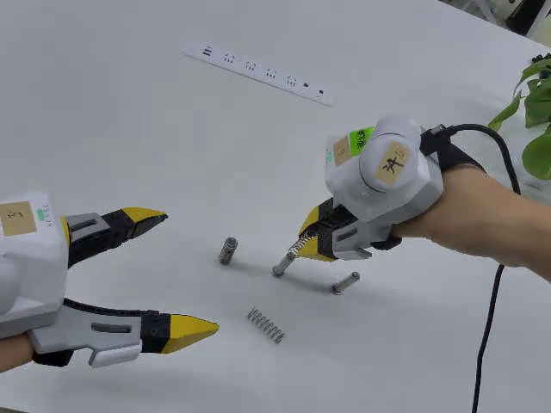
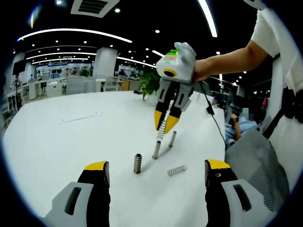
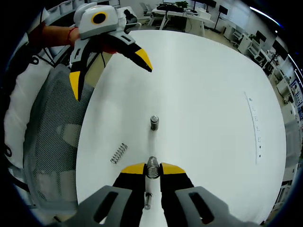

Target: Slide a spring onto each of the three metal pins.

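Head view: the right gripper (image 1: 312, 243) pinches a spring (image 1: 300, 247) whose lower end meets the top of a pin (image 1: 282, 267) on the white table (image 1: 129, 129), while the left gripper (image 1: 189, 271) hangs at lower left, jaws spread wide. Left gripper view: between its own far-apart jaws sit a spring-covered pin (image 2: 138, 163) and a loose spring (image 2: 176, 170), with a bare pin (image 2: 172, 138) beyond. Right gripper view: its yellow tips clamp the spring (image 3: 152, 168), directly above the pin (image 3: 148, 198).
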### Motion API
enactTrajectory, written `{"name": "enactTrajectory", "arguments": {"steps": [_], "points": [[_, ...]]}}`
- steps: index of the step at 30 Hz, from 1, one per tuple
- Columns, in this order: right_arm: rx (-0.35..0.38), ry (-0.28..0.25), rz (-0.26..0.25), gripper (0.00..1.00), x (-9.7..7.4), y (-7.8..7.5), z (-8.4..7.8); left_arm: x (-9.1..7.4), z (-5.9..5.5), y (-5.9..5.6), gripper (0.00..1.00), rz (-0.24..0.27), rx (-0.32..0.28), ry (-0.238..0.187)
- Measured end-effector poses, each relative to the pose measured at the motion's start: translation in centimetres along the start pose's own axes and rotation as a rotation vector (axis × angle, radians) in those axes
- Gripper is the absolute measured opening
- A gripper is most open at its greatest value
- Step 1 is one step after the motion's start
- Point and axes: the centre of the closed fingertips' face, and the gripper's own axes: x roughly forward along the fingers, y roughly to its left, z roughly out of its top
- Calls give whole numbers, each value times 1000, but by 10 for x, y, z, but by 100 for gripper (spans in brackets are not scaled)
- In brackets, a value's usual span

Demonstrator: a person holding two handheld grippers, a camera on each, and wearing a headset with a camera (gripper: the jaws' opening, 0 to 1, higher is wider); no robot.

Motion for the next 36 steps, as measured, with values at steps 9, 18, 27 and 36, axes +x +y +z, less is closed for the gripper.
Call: {"name": "enactTrajectory", "arguments": {"steps": [9,18,27,36], "points": [[0,2,10,12,5,0,0,1,-2,-1,84,-3,-10,1],[3,8,18,12,9,0,-1,2,-2,-1,84,-4,-13,-2],[-3,13,19,12,13,1,-1,3,-3,-2,83,-8,-17,-1],[-5,-3,13,12,26,3,-5,3,-5,-2,83,-8,-18,2]]}}
